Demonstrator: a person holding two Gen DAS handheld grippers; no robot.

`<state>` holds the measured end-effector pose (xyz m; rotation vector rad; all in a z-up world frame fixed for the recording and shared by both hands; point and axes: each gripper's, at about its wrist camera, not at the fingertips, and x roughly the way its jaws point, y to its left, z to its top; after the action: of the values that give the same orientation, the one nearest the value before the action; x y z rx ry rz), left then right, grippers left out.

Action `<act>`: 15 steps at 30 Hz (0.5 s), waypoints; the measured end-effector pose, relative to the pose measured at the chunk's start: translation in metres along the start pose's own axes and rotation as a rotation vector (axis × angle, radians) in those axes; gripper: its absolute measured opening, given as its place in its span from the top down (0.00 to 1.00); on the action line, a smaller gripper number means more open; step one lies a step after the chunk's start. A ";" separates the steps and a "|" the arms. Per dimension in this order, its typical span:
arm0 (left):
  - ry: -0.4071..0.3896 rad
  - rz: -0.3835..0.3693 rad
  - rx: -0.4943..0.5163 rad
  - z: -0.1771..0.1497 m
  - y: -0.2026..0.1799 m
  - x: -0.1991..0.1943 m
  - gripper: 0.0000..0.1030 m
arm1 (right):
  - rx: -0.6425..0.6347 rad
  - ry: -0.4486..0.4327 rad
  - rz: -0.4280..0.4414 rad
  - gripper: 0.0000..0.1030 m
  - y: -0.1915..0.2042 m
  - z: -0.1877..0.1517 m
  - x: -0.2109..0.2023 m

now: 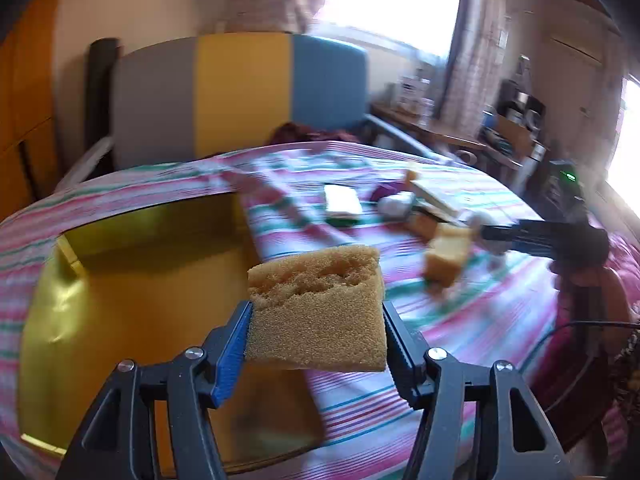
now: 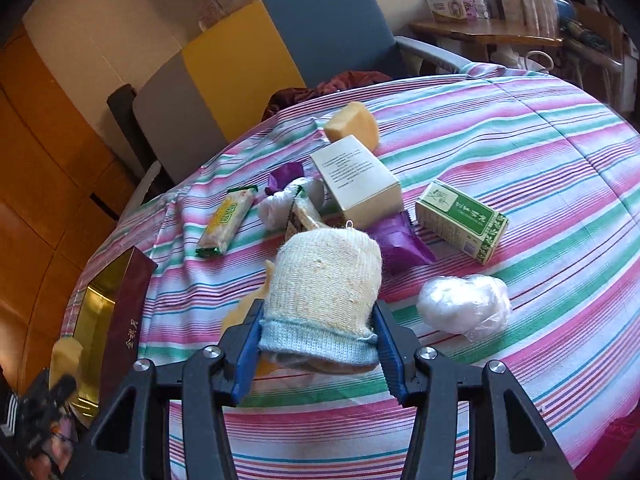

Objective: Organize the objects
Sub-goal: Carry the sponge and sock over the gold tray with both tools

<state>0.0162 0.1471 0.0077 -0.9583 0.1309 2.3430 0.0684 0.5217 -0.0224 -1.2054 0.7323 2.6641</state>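
Over the open gold-lined box (image 1: 132,280), the left gripper (image 1: 316,320) clamps a tan sponge (image 1: 316,300); the right gripper (image 2: 318,332) clasps a knitted scrubber (image 2: 324,280).

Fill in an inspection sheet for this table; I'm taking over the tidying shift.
Surface: striped tablecloth, wrinkled.
Job's things: sponge in left hand-held gripper above gold box; knitted scrubber in right hand-held gripper.
Clutter: white carton, green carton, snack bar, purple wrapper, plastic wad, second sponge.
Grippers: both clamped on their loads.
Cables: black lead at table edge.
Surroundings: tricolour chair, cluttered side shelf.
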 end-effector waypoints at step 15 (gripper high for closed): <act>0.101 0.259 -0.111 -0.040 0.103 -0.009 0.39 | -0.172 -0.200 -0.026 0.49 0.040 -0.003 -0.036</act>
<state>-0.0128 0.0463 -0.0291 -1.1759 0.1761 2.5593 0.0827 0.4884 0.0171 -0.9548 0.4618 2.8200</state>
